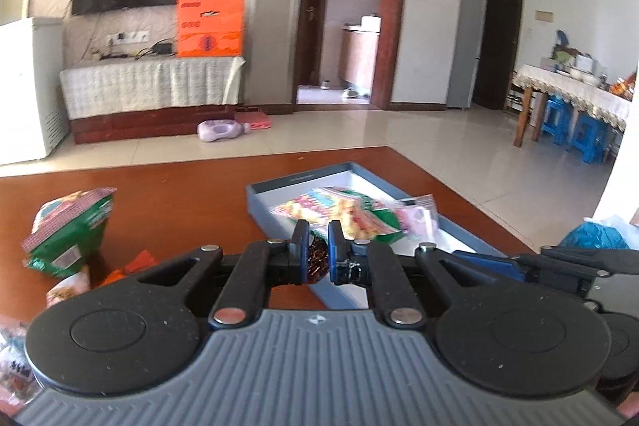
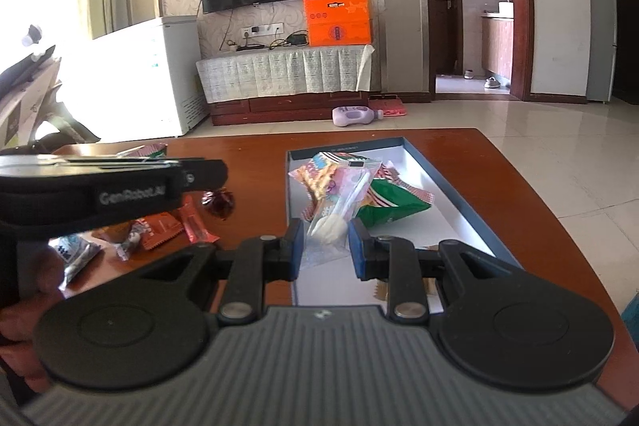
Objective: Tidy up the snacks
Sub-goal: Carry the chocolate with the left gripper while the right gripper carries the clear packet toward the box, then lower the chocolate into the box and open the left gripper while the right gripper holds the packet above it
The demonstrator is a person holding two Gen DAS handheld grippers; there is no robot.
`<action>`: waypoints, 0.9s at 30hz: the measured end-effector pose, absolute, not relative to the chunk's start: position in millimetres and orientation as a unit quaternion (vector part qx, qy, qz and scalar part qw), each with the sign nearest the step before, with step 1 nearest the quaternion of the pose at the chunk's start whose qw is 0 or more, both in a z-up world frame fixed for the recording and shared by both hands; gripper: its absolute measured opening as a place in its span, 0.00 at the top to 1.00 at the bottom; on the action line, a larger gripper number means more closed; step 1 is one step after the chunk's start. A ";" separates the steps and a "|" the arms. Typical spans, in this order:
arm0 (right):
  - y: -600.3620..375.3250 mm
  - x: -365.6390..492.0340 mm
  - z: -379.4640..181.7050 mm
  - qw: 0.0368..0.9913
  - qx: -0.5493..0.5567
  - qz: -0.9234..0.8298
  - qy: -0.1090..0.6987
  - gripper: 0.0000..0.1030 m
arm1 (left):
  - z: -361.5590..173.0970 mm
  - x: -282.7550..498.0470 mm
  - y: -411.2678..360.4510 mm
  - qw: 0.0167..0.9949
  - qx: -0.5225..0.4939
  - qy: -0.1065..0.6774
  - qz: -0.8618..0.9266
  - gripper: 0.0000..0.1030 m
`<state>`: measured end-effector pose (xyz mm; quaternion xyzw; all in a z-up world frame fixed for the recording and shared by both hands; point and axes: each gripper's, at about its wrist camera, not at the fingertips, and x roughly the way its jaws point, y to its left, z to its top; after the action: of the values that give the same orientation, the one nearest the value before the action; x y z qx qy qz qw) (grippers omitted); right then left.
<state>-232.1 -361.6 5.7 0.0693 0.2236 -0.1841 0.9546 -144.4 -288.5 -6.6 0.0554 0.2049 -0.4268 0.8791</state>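
Jaws first: we are holding the left gripper [image 1: 318, 246] clamped on a dark red candy [image 1: 317, 258], and the right gripper [image 2: 324, 246] pinched on a clear packet [image 2: 333, 222].

Item one, the dark red candy: we are seeing a small piece in crinkled, glossy foil, its twisted wrapper end fanning out beyond the left pads. It is hanging just left of the blue-grey tray [image 1: 259, 200], near that tray's near-left corner, above the wooden table [image 1: 179, 186].

Item two, the clear packet: we are noting a transparent sleeve with a pink printed upper part and a white, fluffy filling at its lower end. It is standing over the tray's white floor, touching the pile of snacks inside.

Item three, the tray contents: we are counting an orange-yellow patterned bag [image 2: 319, 172] towards the tray's far-left end and a green bag with a red checked edge [image 2: 393, 200] right of the clear packet.

Item four, loose stock left of the tray: a green and red checked bag [image 1: 70, 230], red sachets [image 2: 175, 226] and a silver wrapper [image 2: 74, 250] are lying on the table.
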 end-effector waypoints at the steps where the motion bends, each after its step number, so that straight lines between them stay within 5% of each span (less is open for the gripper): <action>1: -362.7 -233.3 5.6 0.954 0.067 -0.186 0.224 0.73 | -6.4 -147.5 -292.7 0.877 0.058 0.202 -0.433 0.89; 27: -380.0 -230.9 -1.8 0.942 0.075 -0.220 0.241 0.73 | -13.1 -144.3 -367.3 0.856 0.074 0.193 -0.474 0.88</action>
<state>-230.9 -380.0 -1.8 0.0754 0.2408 -0.2197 0.9424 -144.3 -367.3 -13.1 0.0745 0.1933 -0.4736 0.8560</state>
